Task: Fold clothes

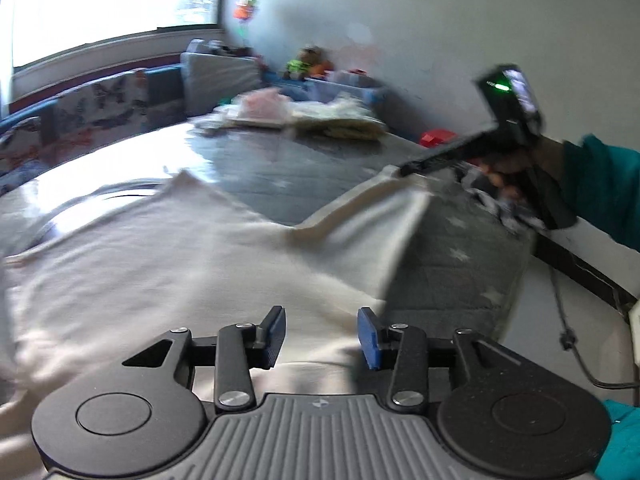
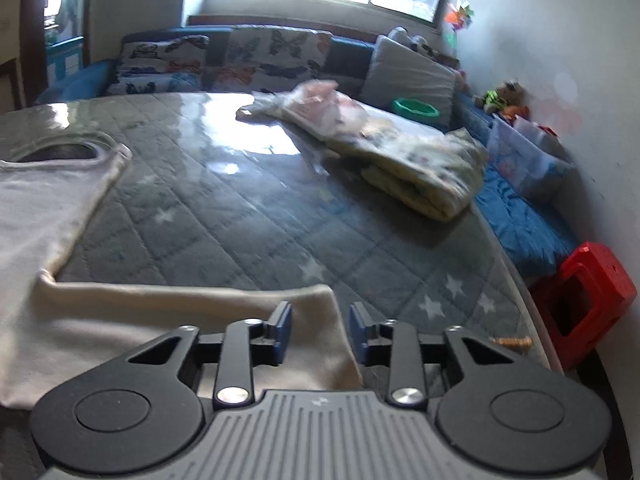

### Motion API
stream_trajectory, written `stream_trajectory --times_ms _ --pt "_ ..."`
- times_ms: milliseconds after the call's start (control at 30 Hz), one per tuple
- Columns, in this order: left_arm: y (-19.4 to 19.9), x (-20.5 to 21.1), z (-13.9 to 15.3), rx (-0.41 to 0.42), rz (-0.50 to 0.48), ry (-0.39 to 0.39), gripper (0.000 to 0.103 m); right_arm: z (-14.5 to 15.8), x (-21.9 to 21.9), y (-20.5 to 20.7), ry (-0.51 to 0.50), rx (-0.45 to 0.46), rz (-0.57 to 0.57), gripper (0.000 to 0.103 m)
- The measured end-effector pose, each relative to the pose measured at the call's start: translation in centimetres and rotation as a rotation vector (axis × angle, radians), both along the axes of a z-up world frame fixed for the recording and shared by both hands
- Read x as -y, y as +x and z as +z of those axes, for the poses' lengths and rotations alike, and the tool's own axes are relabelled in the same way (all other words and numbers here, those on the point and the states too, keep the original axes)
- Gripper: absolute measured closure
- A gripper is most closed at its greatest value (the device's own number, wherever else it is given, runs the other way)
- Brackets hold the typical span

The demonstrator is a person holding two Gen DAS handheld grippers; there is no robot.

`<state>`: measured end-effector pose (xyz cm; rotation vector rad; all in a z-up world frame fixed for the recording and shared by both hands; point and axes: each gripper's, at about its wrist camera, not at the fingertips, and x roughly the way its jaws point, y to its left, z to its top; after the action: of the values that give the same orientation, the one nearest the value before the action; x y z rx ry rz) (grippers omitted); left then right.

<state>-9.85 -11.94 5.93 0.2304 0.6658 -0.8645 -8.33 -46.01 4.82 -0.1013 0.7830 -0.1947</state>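
So here's where we're at: the cream-white cotton T-shirt (image 1: 168, 264) is spread flat on the grey quilted star-print mattress (image 2: 248, 216), neck hole pointing away from us toward the window end, hem nearest us. Its long axis runs pretty much straight out along the direction both tools are facing.

The thing the next move hangs on, as we read it, is the shirt's right sleeve (image 2: 192, 308). It sticks out sideways to the right of the body, and its outer end sits right under the right gripper (image 2: 320, 332). In that wrist view the left blue pad is over the fabric and the right one is over bare mattress, so the sleeve edge falls just about between them. The jaws are spread apart with nothing in them.

The left gripper (image 1: 322, 338) hangs over the lower middle of the shirt, also spread wide and not pinching anything. In the left view the right tool looks like it's touching down at the sleeve tip, and the cloth seems a bit tented there, though it's blurry so we can't swear to it.

So the right hand is clearly the nearer one for the sleeve. We'd guess the fold goes leftward, across the body.
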Motion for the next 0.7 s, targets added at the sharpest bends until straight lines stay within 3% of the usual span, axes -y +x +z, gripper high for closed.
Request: stream_trajectory --times_ms 233,367,700 --pt "5.9 -6.5 1.3 -0.002 0.337 0.042 0.057 1.5 -3.5 1.7 0.056 0.024 0.116 0.062" --pt "9.5 -9.3 1.3 -0.019 0.458 0.044 0.057 1.8 -6.3 3.8 0.079 0.018 0.201 0.061" --pt "15.4 -9.5 -0.2 -0.062 0.521 0.117 0.057 1.1 -12.9 11.0 0.133 -0.010 0.363 0.061"
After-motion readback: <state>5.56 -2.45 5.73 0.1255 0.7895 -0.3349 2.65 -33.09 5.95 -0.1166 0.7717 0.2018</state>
